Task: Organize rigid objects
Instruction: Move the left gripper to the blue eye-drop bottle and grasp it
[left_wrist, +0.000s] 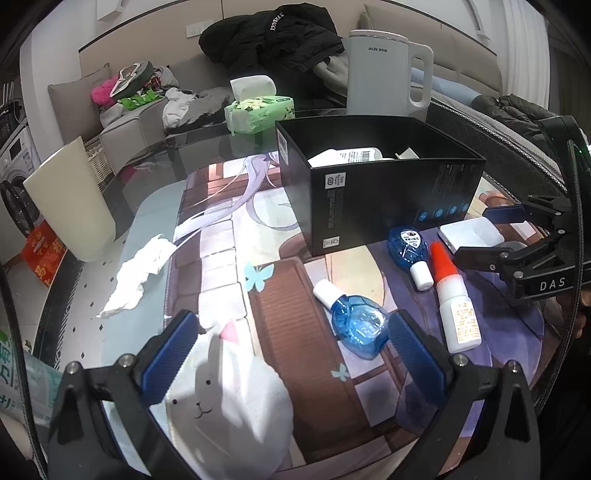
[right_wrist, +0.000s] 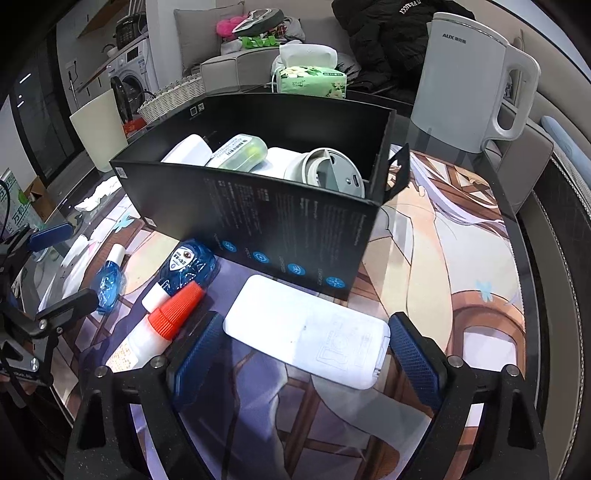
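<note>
My right gripper (right_wrist: 306, 325) straddles a flat white box (right_wrist: 295, 325) that lies on the printed mat in front of the black carton (right_wrist: 280, 229); its blue pads touch the box's two ends. Left of it lie a white bottle with an orange cap (right_wrist: 159, 328), a blue correction-tape case (right_wrist: 184, 266) and a small blue bottle (right_wrist: 110, 280). My left gripper (left_wrist: 293, 325) hangs open over the mat with nothing between its fingers, and the small blue bottle (left_wrist: 354, 325) lies just inside its right finger. The carton holds a round white device (right_wrist: 328, 170), a green-tinted bottle (right_wrist: 240, 151) and other white items.
A white kettle (right_wrist: 469, 85) stands behind the carton at the right, and a green tissue pack (right_wrist: 314, 77) sits at the table's far edge. A crumpled tissue (left_wrist: 140, 273) lies on the glass at the left. A cream bin (left_wrist: 70, 199) stands beside the table.
</note>
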